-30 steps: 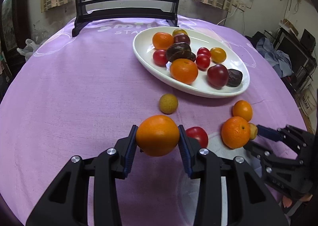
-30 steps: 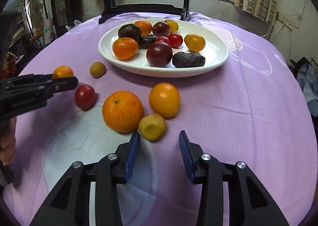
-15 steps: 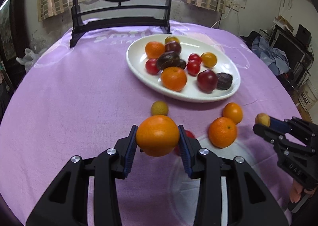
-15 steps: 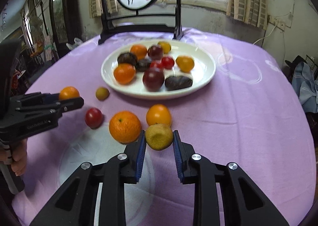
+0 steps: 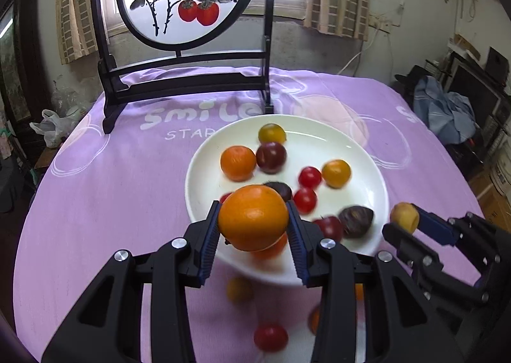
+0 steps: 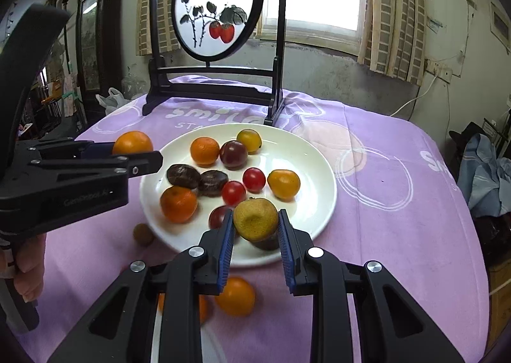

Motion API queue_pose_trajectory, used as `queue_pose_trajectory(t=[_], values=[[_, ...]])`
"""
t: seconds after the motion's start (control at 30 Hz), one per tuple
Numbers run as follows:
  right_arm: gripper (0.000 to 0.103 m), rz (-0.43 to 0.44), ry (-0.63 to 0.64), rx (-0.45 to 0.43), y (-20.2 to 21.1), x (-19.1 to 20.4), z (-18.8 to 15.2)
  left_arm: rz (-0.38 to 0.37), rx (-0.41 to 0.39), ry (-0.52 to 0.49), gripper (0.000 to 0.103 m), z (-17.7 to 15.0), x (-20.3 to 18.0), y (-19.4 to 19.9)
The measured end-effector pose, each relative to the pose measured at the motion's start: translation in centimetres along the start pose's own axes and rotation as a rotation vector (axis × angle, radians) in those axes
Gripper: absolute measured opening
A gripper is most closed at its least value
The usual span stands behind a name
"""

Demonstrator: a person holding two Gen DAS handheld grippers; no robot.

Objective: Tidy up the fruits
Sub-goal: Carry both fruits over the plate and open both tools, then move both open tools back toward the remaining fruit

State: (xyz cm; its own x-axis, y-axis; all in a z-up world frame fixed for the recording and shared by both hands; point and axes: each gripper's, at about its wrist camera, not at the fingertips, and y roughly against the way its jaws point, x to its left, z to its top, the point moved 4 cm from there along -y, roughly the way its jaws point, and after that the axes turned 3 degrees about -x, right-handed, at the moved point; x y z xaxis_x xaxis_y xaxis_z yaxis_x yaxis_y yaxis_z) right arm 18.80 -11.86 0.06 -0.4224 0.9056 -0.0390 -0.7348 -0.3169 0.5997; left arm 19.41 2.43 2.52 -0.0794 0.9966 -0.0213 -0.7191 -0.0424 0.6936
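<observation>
Blue-padded and clamped on a round glossy orange (image 5: 253, 217), the left gripper (image 5: 254, 229) has risen from just above the purple tablecloth (image 5: 105, 190) to hang over the near rim of the white oval plate (image 5: 357, 152), while the right gripper (image 6: 255, 229), which stood open a second ago, now pinches the small dull yellow-brown fruit (image 6: 255, 219) and has carried it over the plate too; both pieces look ready to be released among the fruit already there. Several loose fruits on the cloth below the grippers are blurred and partly hidden by the fingers, so their count is uncertain.
</observation>
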Motion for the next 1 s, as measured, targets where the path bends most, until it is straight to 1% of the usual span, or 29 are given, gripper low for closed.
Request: queue_pose_trajectory(t=[0.17,0.23,0.27,0.3,0.33,0.43,0.57,0.63,0.7,0.83,1.0], values=[[0.027,-0.002,-0.008,0.033,-3.6,0.1,0.6,0.037,0.043,0.019,0.039,1.3,0.1,-4.0],[0.03,0.004,-0.016,0.039,-4.5,0.1,0.6,0.033,0.063,0.036,0.039,1.5,0.2,-5.2],[0.036,0.017,-0.019,0.047,-5.1,0.1,0.6,0.034,0.061,0.052,0.04,1.7,0.4,-5.6],[0.049,0.011,-0.017,0.052,-5.3,0.1,0.6,0.035,0.057,0.068,0.047,1.7,0.6,-5.7],[0.052,-0.011,-0.016,0.044,-5.4,0.0,0.5,0.034,0.054,0.08,0.054,1.7,0.7,-5.8],[0.052,0.007,-0.032,0.043,-4.8,-0.1,0.1,0.029,0.032,0.076,0.061,1.7,0.4,-5.1],[0.052,0.017,-0.063,0.038,-3.2,-0.8,-0.5,0.018,0.016,0.062,0.063,1.1,0.1,-3.5],[0.053,0.022,-0.077,0.041,-2.4,-1.0,-1.0,0.014,0.008,0.066,0.07,0.6,0.2,-2.4],[0.054,0.031,-0.09,0.045,-1.4,-1.1,-1.8,0.013,-0.007,0.068,0.07,-0.2,0.2,-1.3],[0.054,0.051,-0.11,0.052,0.4,-1.1,-3.3,0.013,-0.022,0.039,0.07,-2.4,0.0,1.0],[0.055,0.067,-0.135,0.062,2.6,-1.1,-5.5,-0.018,0.004,0.061,0.071,-5.8,0.2,2.7]])
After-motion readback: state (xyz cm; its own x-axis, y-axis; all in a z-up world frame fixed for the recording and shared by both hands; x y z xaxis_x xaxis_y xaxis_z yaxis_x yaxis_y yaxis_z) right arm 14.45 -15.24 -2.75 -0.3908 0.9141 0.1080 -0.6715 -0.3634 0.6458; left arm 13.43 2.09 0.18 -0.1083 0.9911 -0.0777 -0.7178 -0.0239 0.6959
